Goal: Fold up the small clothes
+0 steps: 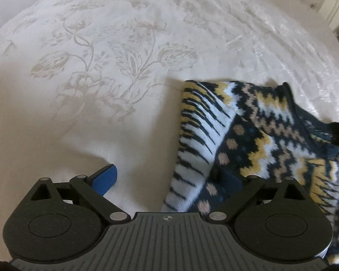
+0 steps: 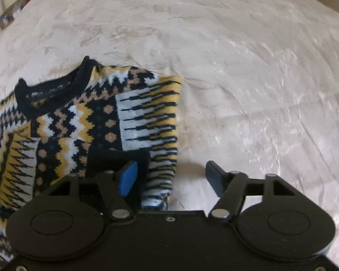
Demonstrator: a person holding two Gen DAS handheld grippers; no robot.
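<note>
Both grippers' jaws apart, angled down

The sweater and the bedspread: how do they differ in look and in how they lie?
The sweater is knitted in black, yellow, white and tan zigzags; the bedspread is pale cream with a faint flower pattern. The sweater lies folded, a sleeve across it; the bedspread is spread out under it. Both are fabric.

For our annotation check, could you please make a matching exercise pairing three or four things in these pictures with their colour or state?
Things:
1. patterned knitted sweater
2. sweater's ribbed neckband
3. floral embroidered bedspread
4. right claw

Descriptions:
A. cream
B. open, holding nothing
C. solid black
D. sleeves folded inward, lying on the bed

Pairs: 1-D, 2-C, 3-A, 4-B
</note>
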